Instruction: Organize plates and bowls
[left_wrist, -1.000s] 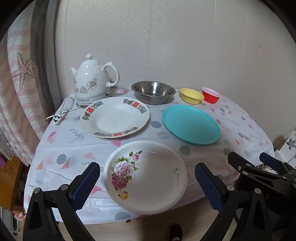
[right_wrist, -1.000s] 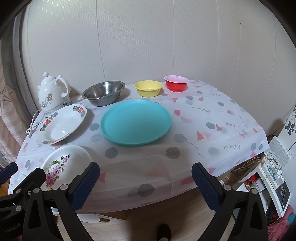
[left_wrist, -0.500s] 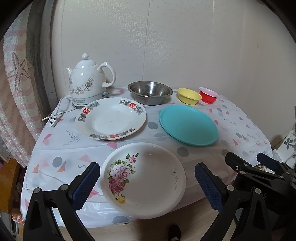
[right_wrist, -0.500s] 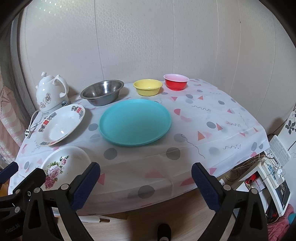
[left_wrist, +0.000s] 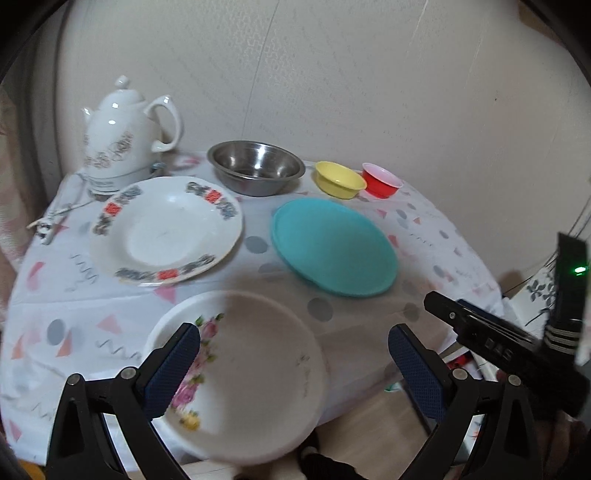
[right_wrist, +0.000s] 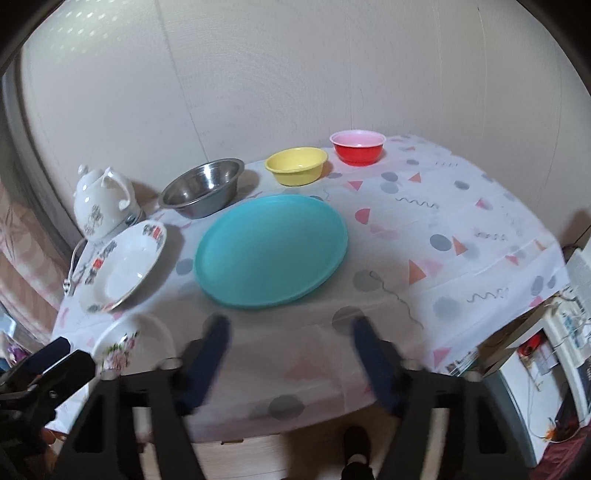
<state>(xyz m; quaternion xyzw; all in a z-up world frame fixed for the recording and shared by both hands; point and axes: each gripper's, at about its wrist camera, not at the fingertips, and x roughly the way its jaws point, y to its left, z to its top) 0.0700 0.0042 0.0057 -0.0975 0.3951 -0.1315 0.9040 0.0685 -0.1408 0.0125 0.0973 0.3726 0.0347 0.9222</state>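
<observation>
A white plate with pink roses (left_wrist: 251, 369) lies at the table's near edge, under and between the blue pads of my left gripper (left_wrist: 295, 363), which is open and not touching it. The teal plate (right_wrist: 271, 251) lies mid-table, just beyond my right gripper (right_wrist: 291, 347). Its blurred jaws are closing with nothing between them. A white plate with a red and black rim (left_wrist: 166, 229) sits to the left. Along the wall stand a steel bowl (left_wrist: 256, 171), a yellow bowl (left_wrist: 340, 179) and a red bowl (left_wrist: 382, 181).
A white ceramic kettle (left_wrist: 125, 136) with its cord stands in the back left corner. The patterned tablecloth (right_wrist: 461, 236) lies bare on the right side. Boxes and cables (right_wrist: 546, 354) sit on the floor past the table's right edge.
The right gripper's fingers have come closer together and moved in toward the teal plate. The left gripper has advanced over the rose plate and swung its view to the left.
</observation>
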